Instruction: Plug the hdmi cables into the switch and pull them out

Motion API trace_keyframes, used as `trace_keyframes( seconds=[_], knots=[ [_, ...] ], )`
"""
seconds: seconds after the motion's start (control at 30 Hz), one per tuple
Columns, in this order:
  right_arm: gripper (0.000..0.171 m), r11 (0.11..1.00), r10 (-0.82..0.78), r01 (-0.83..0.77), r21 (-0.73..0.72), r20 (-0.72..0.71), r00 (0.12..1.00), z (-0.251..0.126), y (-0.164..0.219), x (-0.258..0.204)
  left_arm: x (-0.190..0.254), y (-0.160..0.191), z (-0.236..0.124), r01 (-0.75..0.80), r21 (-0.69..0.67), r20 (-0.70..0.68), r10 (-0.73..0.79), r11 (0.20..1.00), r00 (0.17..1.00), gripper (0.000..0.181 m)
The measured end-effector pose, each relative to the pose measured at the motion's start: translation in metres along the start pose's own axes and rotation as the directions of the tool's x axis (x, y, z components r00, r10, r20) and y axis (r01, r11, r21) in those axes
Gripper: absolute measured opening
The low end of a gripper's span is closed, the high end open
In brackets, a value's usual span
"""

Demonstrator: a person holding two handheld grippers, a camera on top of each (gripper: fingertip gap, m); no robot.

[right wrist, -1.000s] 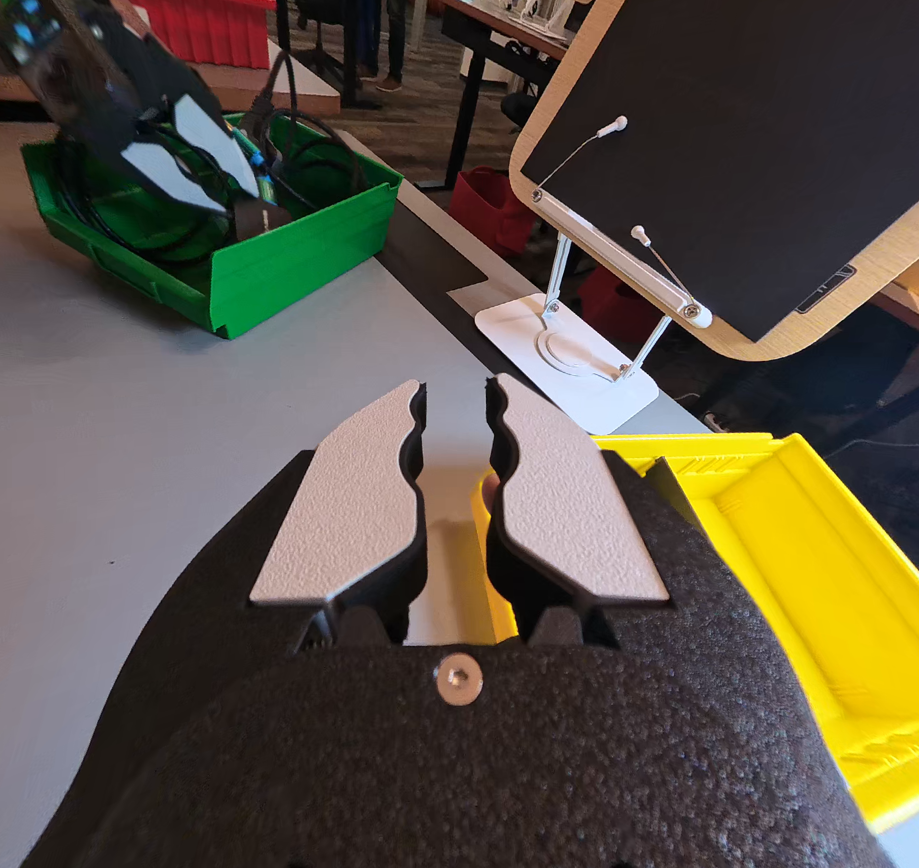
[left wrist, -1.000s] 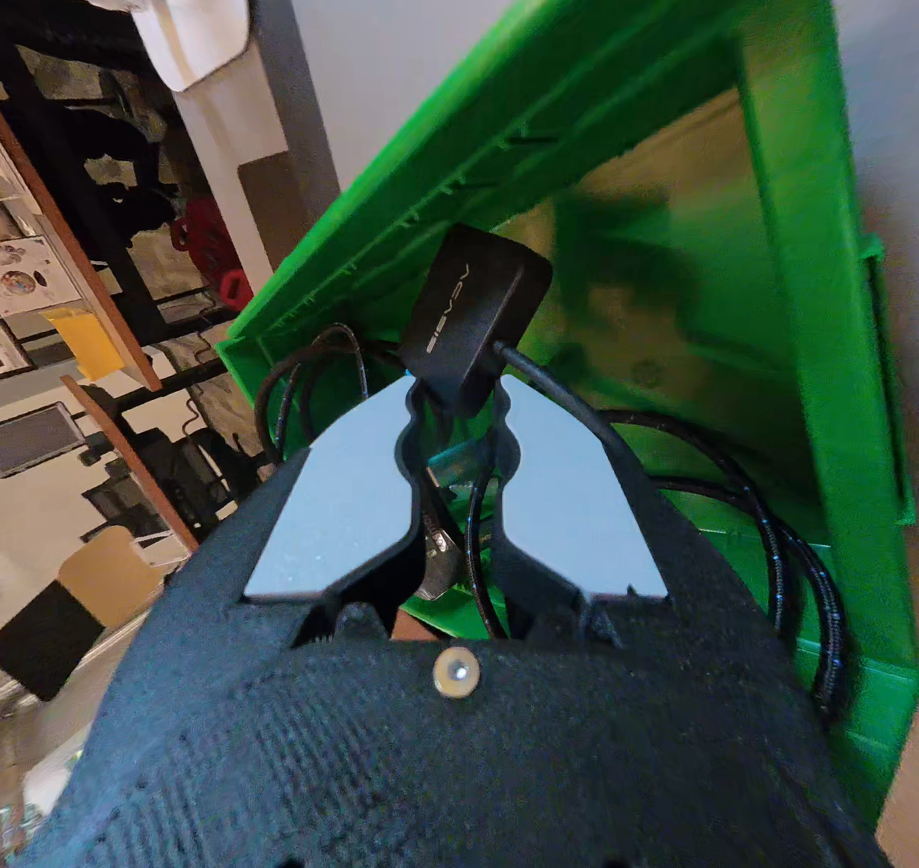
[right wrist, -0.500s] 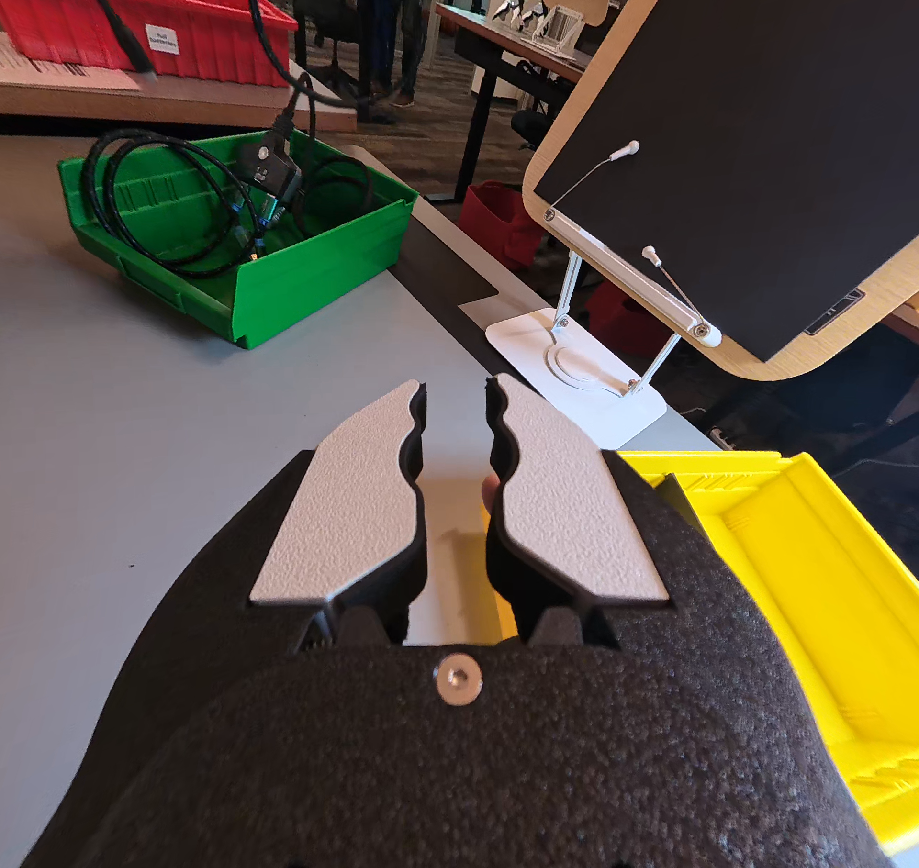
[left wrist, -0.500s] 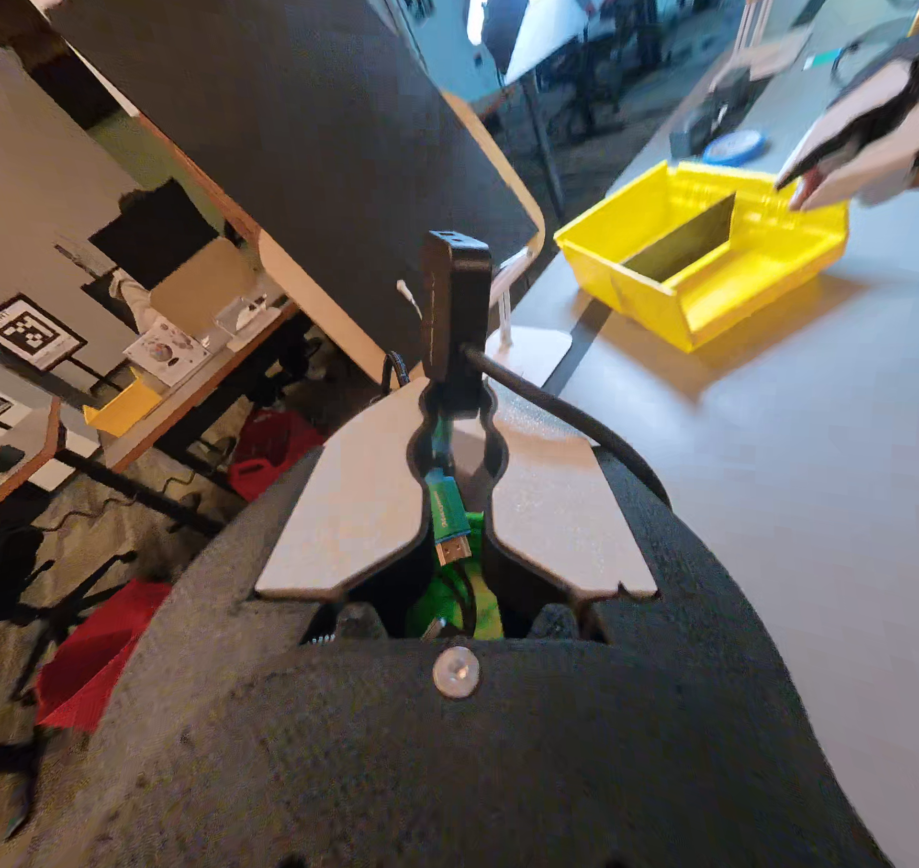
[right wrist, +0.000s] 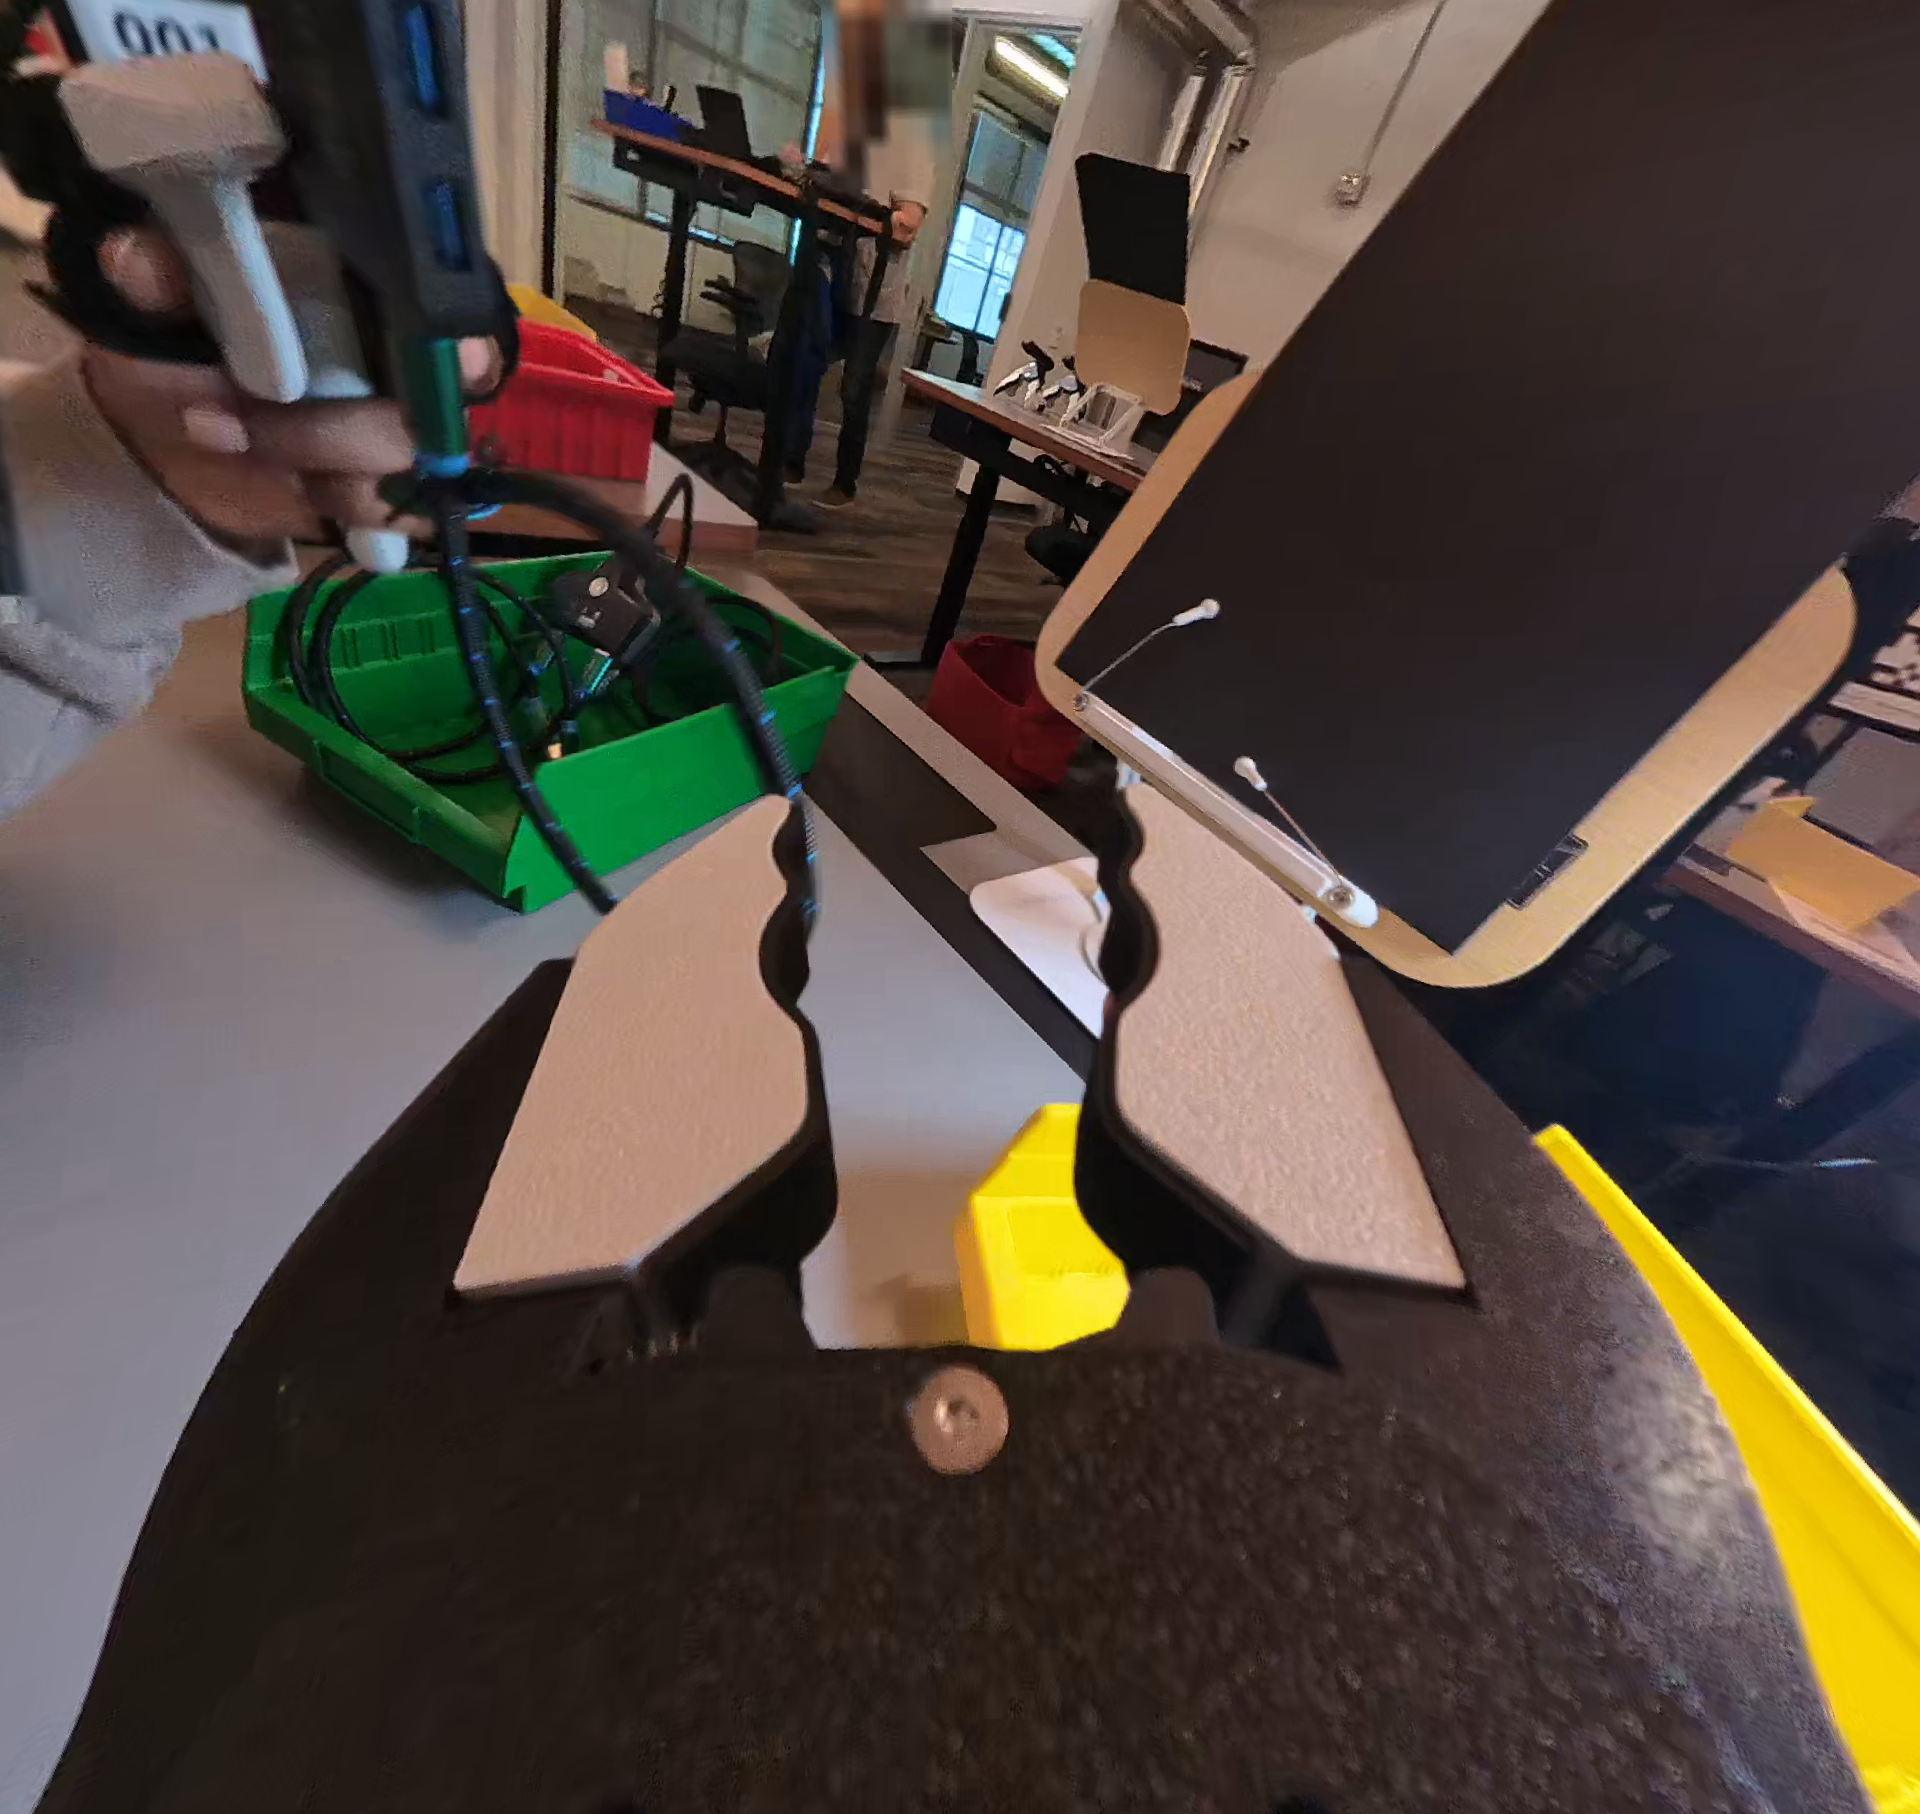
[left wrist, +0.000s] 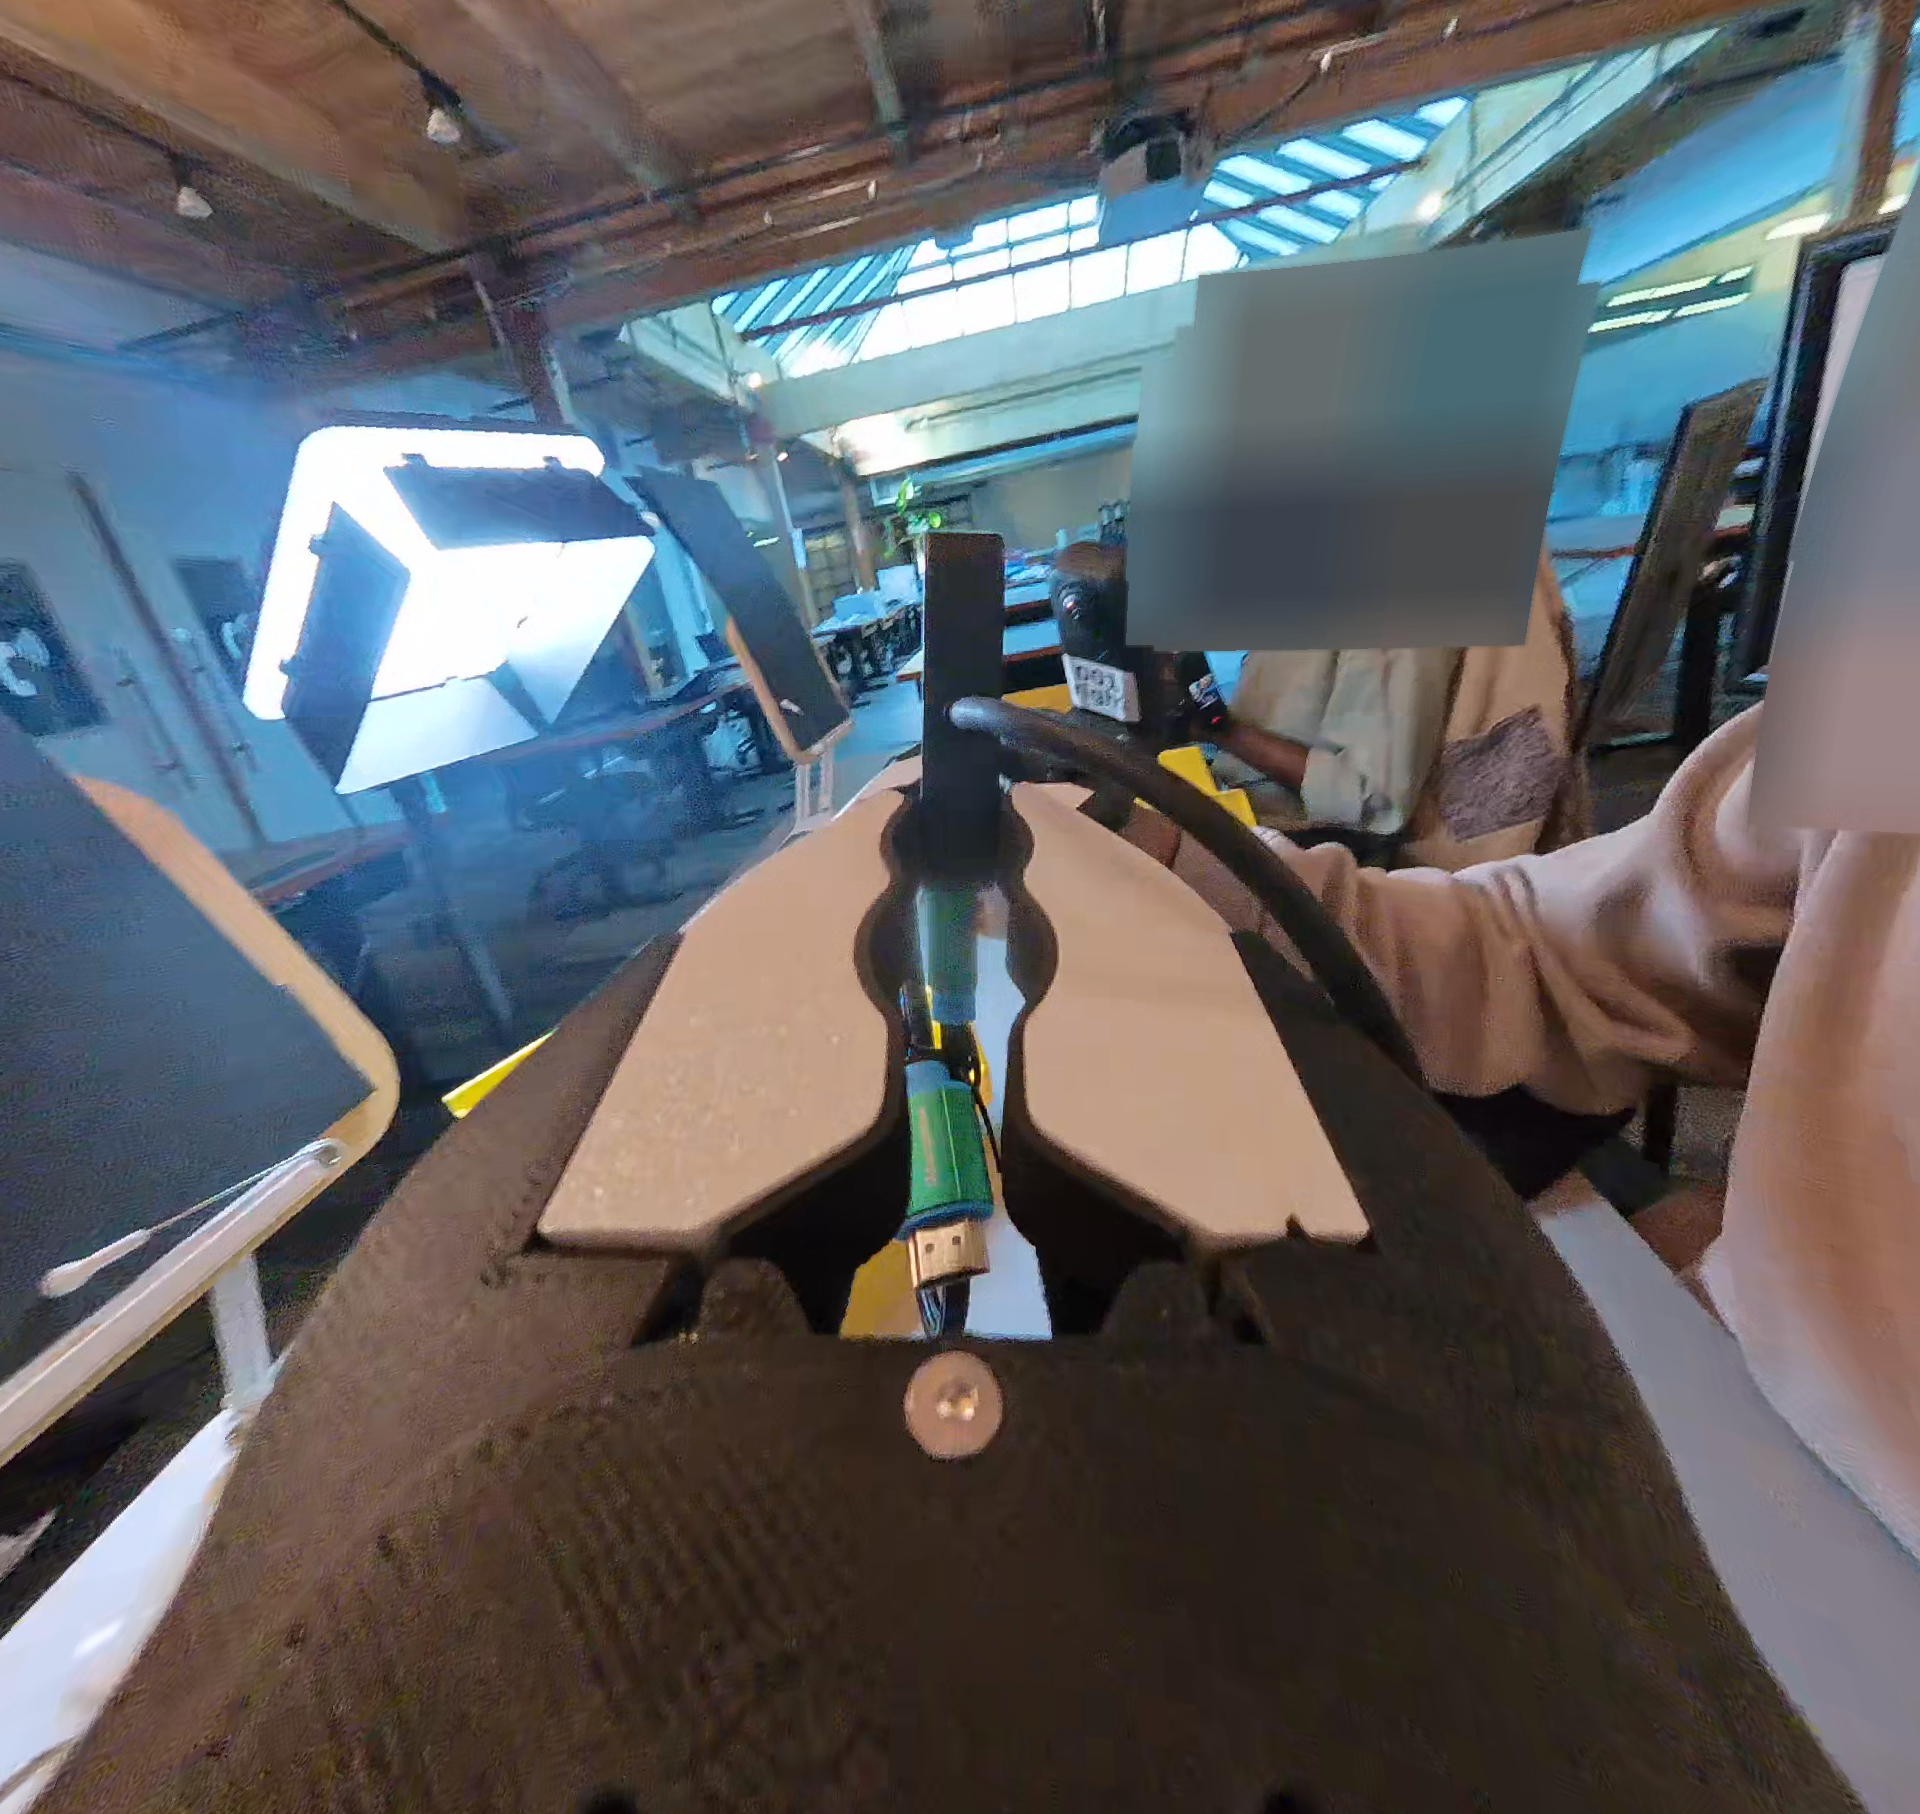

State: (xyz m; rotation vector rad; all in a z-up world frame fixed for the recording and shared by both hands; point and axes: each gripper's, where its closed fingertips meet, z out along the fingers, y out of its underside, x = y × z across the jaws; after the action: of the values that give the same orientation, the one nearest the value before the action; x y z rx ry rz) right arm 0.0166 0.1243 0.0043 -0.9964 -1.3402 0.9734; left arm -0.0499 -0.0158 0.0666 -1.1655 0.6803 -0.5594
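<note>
A: Left wrist view first. Shows the left gripper (left wrist: 961,829) up high now, out of the green bin (right wrist: 644,788). Pinching the switch (left wrist: 961,642) tight in the jaws, standing up straight.

B: Was down in that bin a moment ago. And the cables?

A: Hanging under the switch. Can see a green plug (left wrist: 943,1141) dangling loose, metal end bare. Can see another green bit right under the switch, maybe plugged in already. Hard to tell.

B: And the right gripper (right wrist: 951,829)?

A: Low over the bench (right wrist: 208,985), by the yellow bin (right wrist: 1039,1234). Jaws spread wide now, holding nothing. Were nearly closed before.

B: Meaning what?

A: Looks ready to grab a plug. Switch lifted and held still, so plugging could start soon.

B: Any more cables?

A: Yes, coiled in the green bin, over on the far side of the bench. Also a black cable (right wrist: 727,642) running from the switch down past the right gripper.
</note>
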Motion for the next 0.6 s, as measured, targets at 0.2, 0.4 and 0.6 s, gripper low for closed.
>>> trace_keyframes(
  seconds=[0.2,0.4,0.6],
  knots=[
    [0.061,0.999,-0.005,-0.004,0.038,0.247,0.969,-0.006,0.007,-0.033,0.000,0.048,0.030,0.073,-0.014,-0.033,-0.074,0.997,0.997,0.014],
    [0.032,0.997,-0.077,0.071,0.031,0.334,0.939,0.019,0.012,-0.082,0.012,0.085,0.042,0.120,-0.086,-0.069,-0.126,0.989,0.990,0.014],
    [0.015,0.987,-0.130,0.150,-0.058,0.260,0.957,0.025,0.025,-0.070,-0.028,0.116,0.013,-0.109,-0.426,0.139,0.184,0.898,0.973,0.006]
  ],
)
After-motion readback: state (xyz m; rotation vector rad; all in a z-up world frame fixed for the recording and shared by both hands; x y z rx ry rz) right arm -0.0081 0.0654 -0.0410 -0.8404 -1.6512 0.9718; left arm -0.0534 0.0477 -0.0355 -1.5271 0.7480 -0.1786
